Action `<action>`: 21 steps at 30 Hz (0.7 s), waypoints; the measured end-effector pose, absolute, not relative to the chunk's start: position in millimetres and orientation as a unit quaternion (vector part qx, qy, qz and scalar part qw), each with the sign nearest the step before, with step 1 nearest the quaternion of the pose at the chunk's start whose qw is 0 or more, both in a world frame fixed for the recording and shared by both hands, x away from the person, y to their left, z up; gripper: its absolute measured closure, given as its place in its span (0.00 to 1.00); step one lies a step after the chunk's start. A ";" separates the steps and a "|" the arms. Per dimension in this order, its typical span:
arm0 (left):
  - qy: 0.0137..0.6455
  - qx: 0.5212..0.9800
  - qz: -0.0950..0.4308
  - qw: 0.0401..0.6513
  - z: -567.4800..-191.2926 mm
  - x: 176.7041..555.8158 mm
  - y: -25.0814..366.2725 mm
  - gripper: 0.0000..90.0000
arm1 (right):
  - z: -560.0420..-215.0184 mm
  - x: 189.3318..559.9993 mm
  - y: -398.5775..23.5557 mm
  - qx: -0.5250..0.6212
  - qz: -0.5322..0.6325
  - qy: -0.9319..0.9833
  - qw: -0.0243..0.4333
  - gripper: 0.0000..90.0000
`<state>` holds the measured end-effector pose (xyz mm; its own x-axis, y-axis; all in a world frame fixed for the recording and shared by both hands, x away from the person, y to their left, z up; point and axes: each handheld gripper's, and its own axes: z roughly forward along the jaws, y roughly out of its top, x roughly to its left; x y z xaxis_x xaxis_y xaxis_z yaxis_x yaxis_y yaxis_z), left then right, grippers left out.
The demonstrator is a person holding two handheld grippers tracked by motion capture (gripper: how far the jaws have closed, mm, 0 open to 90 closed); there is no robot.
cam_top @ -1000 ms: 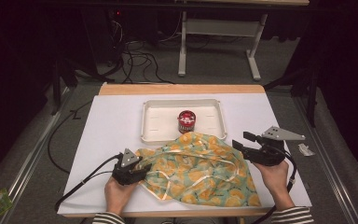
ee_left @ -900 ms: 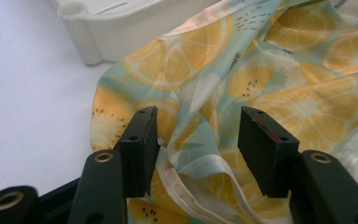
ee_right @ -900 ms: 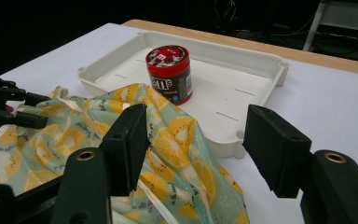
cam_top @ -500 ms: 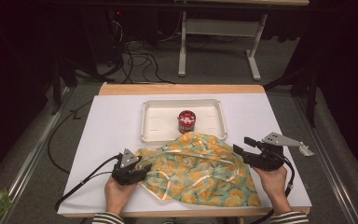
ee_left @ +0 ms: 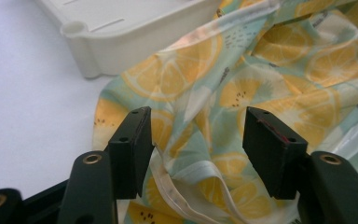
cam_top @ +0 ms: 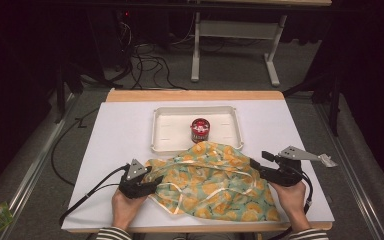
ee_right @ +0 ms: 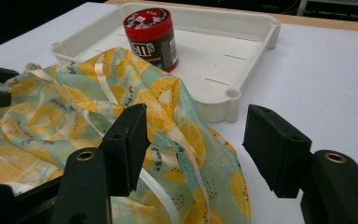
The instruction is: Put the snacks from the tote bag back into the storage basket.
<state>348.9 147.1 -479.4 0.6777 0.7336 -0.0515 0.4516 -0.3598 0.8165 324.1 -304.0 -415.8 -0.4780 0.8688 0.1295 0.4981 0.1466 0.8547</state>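
Note:
A crumpled cloth (cam_top: 215,180) printed with lemon slices lies on the white table, its far edge draped against a white tray (cam_top: 160,130). A red-lidded candy jar (cam_top: 199,130) stands upright in that tray. My left gripper (cam_top: 155,180) sits at the cloth's left edge. Its jaws have just been opening and now stand apart (ee_left: 198,140), with the cloth (ee_left: 261,70) and its white hem between them, not pressed. My right gripper (cam_top: 259,161) is open at the cloth's right edge. In the right gripper view (ee_right: 196,140) the cloth (ee_right: 74,116) runs under its left jaw, with the jar (ee_right: 151,37) beyond.
The tray (ee_right: 242,42) holds the jar at its middle front, and its corner (ee_left: 121,42) is close ahead of the left gripper. Bare white table surface (cam_top: 120,145) lies to the left and right of the tray. Cables and table legs are on the floor beyond.
The right hand has come down and slightly inward, bringing its gripper low at the cloth's right edge. The left hand has stayed where it was.

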 end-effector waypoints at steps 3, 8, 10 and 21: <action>0.366 0.805 0.165 0.438 -474.8 348.2 150.0 0.46 | -418.9 323.9 -305.0 0.474 0.450 0.729 0.204 0.45; 0.360 0.804 0.168 0.442 -470.0 344.8 153.1 0.46 | -423.5 324.2 -306.1 0.481 0.447 0.726 0.205 0.45; 0.358 0.802 0.168 0.447 -468.4 342.8 153.6 0.46 | -425.5 324.3 -306.7 0.481 0.446 0.726 0.206 0.45; 0.350 0.803 0.171 0.452 -464.8 335.4 156.1 0.46 | -432.4 321.6 -312.0 0.489 0.442 0.722 0.209 0.45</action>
<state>335.4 156.1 -464.8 0.6974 0.7154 -0.0424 0.4067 -0.3464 0.8453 321.6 -312.0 -432.4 -0.4351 0.8909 0.1304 0.5212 0.1312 0.8433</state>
